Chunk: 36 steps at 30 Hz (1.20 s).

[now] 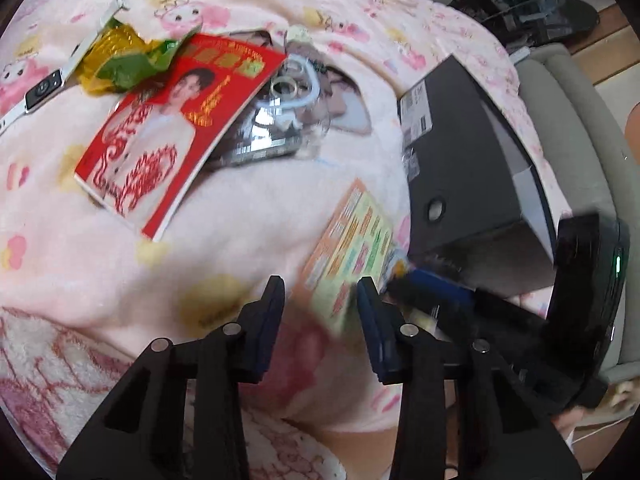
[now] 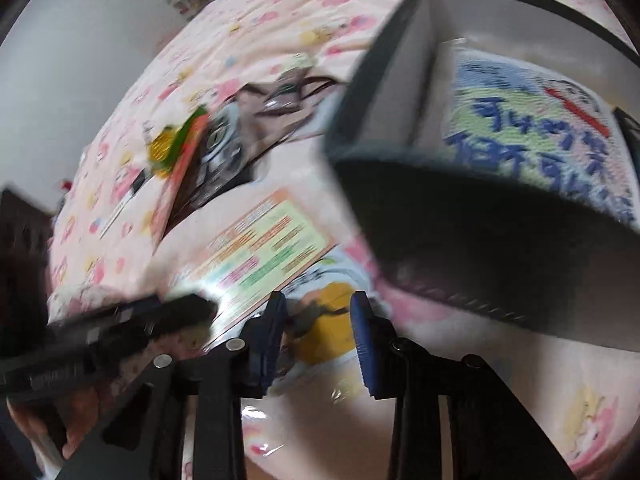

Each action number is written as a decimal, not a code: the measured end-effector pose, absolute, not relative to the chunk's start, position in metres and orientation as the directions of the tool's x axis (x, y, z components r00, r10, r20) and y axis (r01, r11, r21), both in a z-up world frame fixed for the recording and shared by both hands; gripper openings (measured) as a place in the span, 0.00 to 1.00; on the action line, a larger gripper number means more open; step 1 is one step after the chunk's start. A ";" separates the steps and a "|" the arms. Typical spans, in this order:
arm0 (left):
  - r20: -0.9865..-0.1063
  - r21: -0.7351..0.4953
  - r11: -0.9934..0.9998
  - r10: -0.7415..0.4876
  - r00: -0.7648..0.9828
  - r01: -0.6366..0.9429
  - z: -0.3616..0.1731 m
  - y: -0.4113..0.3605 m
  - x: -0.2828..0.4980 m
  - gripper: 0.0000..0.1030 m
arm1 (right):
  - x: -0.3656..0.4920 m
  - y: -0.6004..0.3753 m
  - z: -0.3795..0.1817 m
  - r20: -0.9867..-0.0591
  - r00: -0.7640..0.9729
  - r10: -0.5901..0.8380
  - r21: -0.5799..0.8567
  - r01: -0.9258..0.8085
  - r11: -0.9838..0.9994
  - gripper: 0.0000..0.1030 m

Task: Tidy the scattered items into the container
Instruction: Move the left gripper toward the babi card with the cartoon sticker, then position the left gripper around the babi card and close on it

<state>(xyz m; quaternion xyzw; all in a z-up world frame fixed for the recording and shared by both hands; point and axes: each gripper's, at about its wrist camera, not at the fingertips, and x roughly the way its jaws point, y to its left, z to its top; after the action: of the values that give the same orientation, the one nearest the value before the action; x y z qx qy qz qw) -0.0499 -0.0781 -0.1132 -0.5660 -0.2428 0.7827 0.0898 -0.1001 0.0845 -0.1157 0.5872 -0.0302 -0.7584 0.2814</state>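
Working over a pink cartoon-print blanket (image 1: 240,220), rumpled and soft, with the black box (image 1: 472,152) standing open at the right edge and already holding one printed sheet (image 2: 540,140). Leaving a red booklet (image 1: 152,136), a green-gold wrapper (image 1: 120,60) and a clear case (image 1: 280,120) heaped together further up, well apart from the box. Aiming the left gripper (image 1: 320,284) steeply down at a colourful leaflet (image 1: 352,248) lying just beside the box wall, jaws standing at a narrow gap with the leaflet's near corner between them, not visibly pinched. Keeping the right gripper (image 2: 318,298) close alongside, jaws likewise partly apart and closed on nothing, hovering above a clear packet (image 2: 328,336) with a yellow print that is tucked partly under the leaflet. Judging the leaflet as light, thin, glossy and floppy: probably bending and sliding rather than lifting flat, so likely best taken by a free corner or edge raised off the fleece, pinching well in from the rim. Expecting the packet to be slick and crinkly, calling for a firm pinch on a seam. Guessing the blanket may bunch up into the jaws, so watching for fleece caught with the paper.
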 end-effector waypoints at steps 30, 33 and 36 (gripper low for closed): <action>-0.892 -0.427 -0.878 0.371 -0.258 0.216 -0.131 -0.056 -0.059 0.25 | -0.079 0.105 -0.119 -0.818 -0.089 -0.569 0.484 0.429 -0.763 0.26; -0.889 -0.412 -0.879 0.332 -0.315 0.238 -0.118 -0.069 -0.071 0.23 | -0.067 0.096 -0.117 -0.756 0.024 -0.654 0.584 0.475 -0.658 0.26; -0.902 -0.381 -0.896 0.305 -0.307 0.228 -0.107 -0.074 -0.077 0.26 | -0.063 0.091 -0.105 -0.773 -0.006 -0.634 0.531 0.541 -0.652 0.26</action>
<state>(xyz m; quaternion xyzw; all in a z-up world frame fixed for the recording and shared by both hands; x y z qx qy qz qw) -0.0767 -0.0735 -0.1072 -0.5881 -0.2265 0.7760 0.0246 -0.0626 0.0914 -0.1053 0.5699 -0.0407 -0.7080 0.4151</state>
